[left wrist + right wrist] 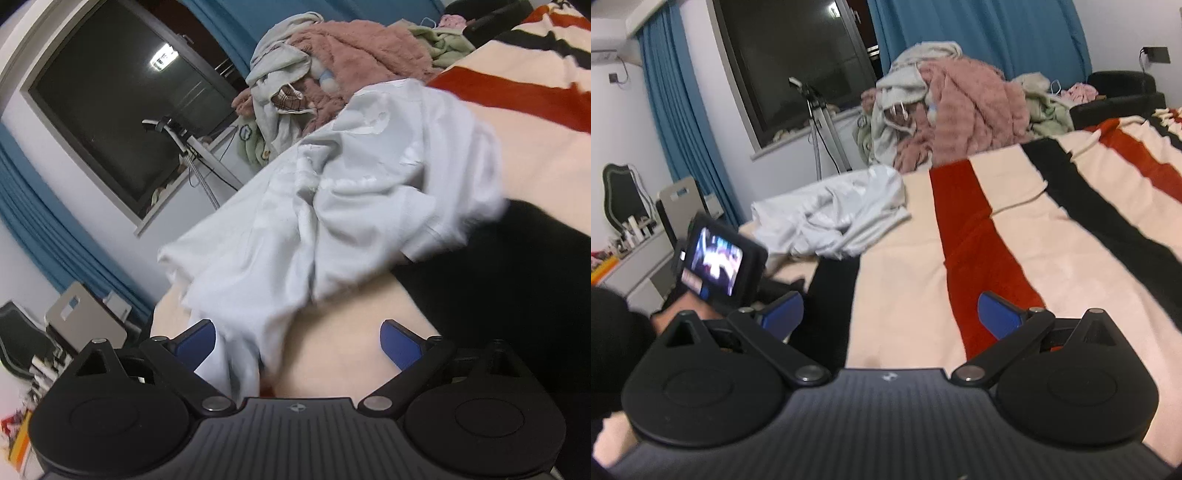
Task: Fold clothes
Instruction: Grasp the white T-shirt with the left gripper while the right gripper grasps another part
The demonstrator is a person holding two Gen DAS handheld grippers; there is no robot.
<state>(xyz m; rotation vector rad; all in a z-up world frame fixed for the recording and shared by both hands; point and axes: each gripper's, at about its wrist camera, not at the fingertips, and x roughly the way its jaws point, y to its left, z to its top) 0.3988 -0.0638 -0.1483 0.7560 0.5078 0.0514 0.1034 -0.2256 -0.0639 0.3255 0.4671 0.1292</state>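
A crumpled white garment (332,206) lies on the striped bed cover (535,155). Part of it hangs down between the wide-apart blue fingers (197,341) of my left gripper (297,343), which is open; the cloth touches the left finger. In the right wrist view the same white garment (834,214) sits bunched at the bed's left edge. My right gripper (892,317) is open and empty, low over the cover (1015,236), well short of the garment. The left gripper's body with its lit screen (716,258) shows at the left.
A heap of pink, grey and green clothes (953,114) is piled at the far end of the bed. A tripod (820,122) stands by the dark window. A dresser with small items (635,251) is at the left. Blue curtains hang behind.
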